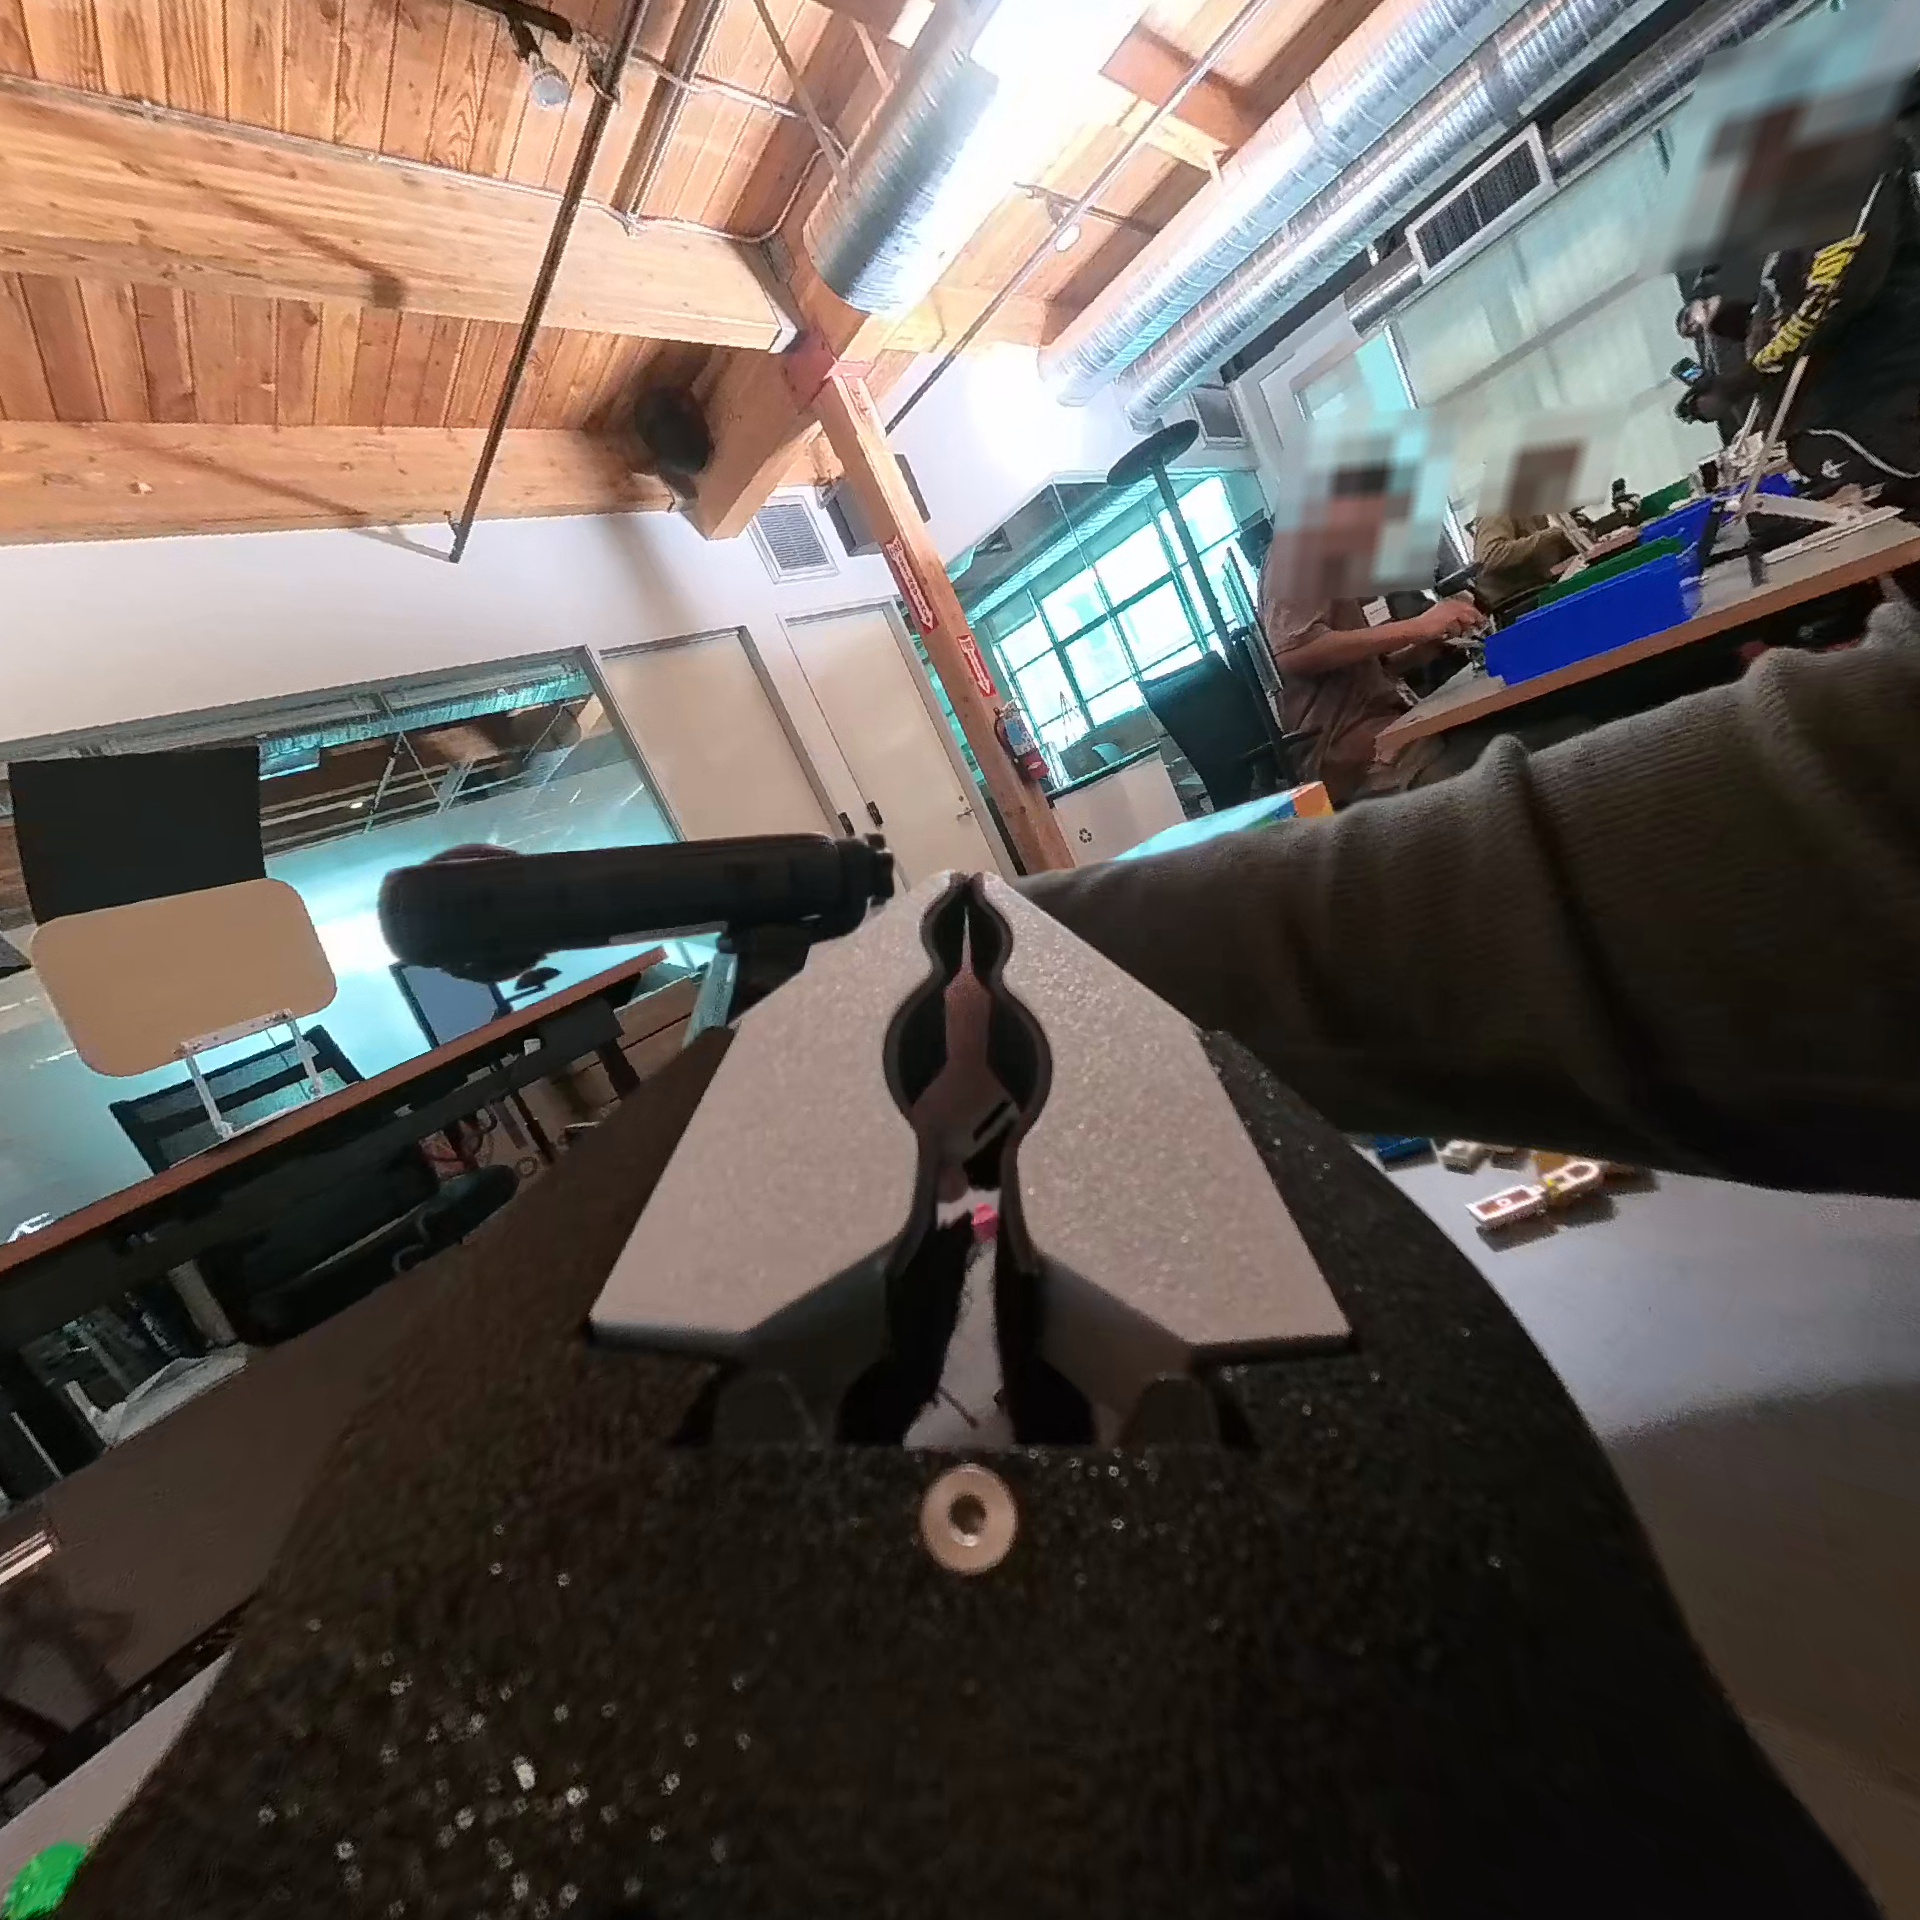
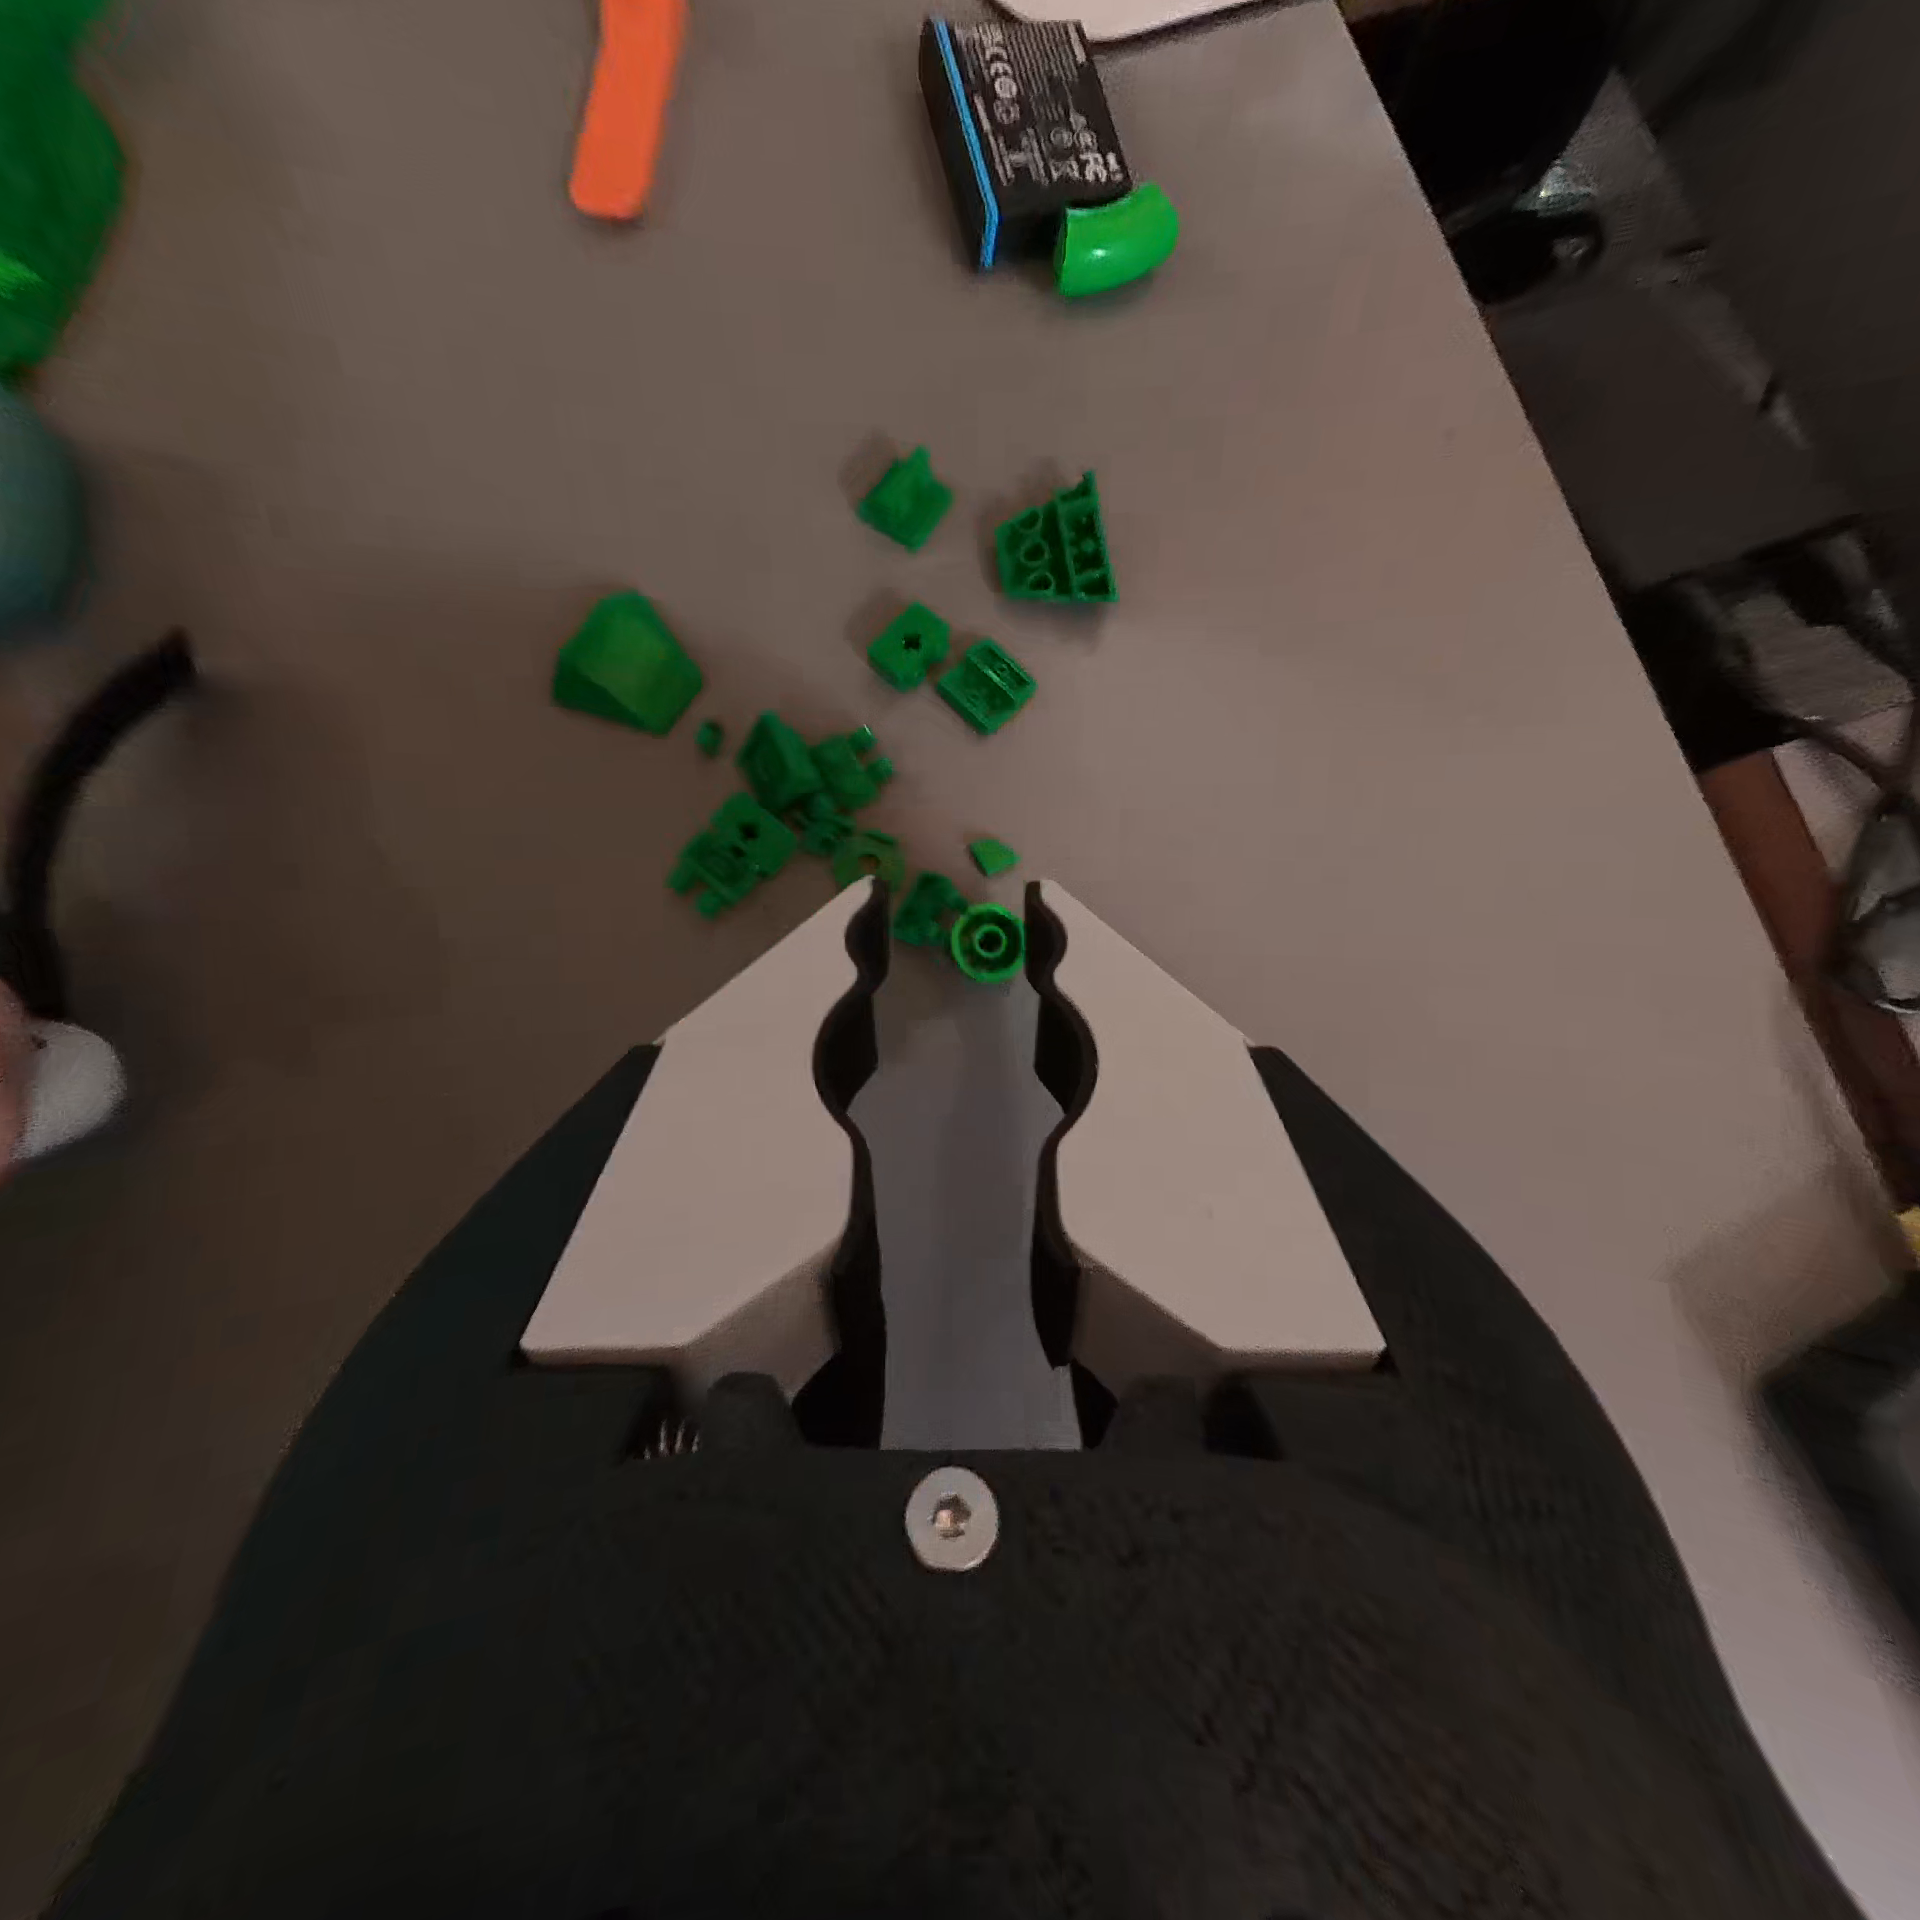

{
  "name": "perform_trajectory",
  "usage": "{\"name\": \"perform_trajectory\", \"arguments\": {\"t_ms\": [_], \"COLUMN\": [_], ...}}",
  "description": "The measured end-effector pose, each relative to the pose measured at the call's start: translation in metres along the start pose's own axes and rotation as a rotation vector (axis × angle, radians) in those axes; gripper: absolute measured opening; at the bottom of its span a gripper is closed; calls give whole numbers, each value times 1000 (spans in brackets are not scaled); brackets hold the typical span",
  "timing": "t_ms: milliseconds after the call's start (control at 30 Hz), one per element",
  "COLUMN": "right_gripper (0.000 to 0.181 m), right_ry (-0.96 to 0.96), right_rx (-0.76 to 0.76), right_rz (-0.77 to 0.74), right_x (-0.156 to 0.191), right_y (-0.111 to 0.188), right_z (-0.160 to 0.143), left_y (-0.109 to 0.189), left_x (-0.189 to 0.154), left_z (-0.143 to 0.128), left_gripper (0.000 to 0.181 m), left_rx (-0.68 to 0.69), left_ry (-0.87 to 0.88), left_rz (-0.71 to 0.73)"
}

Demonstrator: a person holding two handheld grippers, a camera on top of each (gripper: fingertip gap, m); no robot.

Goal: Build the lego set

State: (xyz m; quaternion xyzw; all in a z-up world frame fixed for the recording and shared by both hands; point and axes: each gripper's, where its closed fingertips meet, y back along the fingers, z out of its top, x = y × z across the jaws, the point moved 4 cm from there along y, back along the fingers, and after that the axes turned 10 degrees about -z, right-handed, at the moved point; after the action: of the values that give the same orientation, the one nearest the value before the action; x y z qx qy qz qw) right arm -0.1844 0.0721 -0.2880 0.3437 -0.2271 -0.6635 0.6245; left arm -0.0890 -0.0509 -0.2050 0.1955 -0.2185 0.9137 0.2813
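In the right wrist view my right gripper (image 2: 951, 914) is open and low over a scatter of small green lego pieces (image 2: 790, 779) on the grey table (image 2: 364, 436). A round green stud piece (image 2: 987, 940) lies between the fingertips, close to the right finger, with another small green piece (image 2: 925, 909) beside it. In the left wrist view my left gripper (image 1: 966, 883) is tilted up toward the ceiling with its tips together. Something pinkish (image 1: 982, 1221) shows through the gaps between the jaws; I cannot tell what it is. A grey sleeve (image 1: 1507, 956) crosses behind it.
A black battery pack (image 2: 1023, 135), a bright green curved piece (image 2: 1117, 244) and an orange piece (image 2: 623, 104) lie at the far side. The table edge (image 2: 1538, 447) runs down the right. A black cable (image 2: 83, 748) lies left. Loose pieces (image 1: 1517, 1195) and people at another table (image 1: 1662, 644) show in the left wrist view. Measured from the fingertips, the black battery pack (image 2: 1023, 135) is 20 centimeters or so from the right gripper and 35 centimeters from the left.
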Motion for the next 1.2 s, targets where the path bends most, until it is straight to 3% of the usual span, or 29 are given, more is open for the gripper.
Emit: {"name": "perform_trajectory", "arguments": {"t_ms": [233,500,800,933,1100,1200], "right_gripper": [22,21,17,17,18,17], "right_ry": [93,335,371,414,646,855], "right_rx": [-53,50,79,-27,-312,-393], "right_rz": [49,35,83,-54,-440,-563], "right_x": [6,13,18,11,-4,11], "right_y": [5,-10,2,25,81,121], "right_z": [1,-6,-2,11,32,27], "left_y": [-3,-4,-4,-2,7,15], "left_x": [0,1,3,6,24,39], "left_z": [-2,-5,-6,-4,-3,0], "left_gripper": [0,0,0,0,0,35], "left_rx": [0,6,6,-6,-58,-116], "left_ry": [15,36,41,48,158,274], "left_rz": [-6,-12,-8,16,95,158]}}
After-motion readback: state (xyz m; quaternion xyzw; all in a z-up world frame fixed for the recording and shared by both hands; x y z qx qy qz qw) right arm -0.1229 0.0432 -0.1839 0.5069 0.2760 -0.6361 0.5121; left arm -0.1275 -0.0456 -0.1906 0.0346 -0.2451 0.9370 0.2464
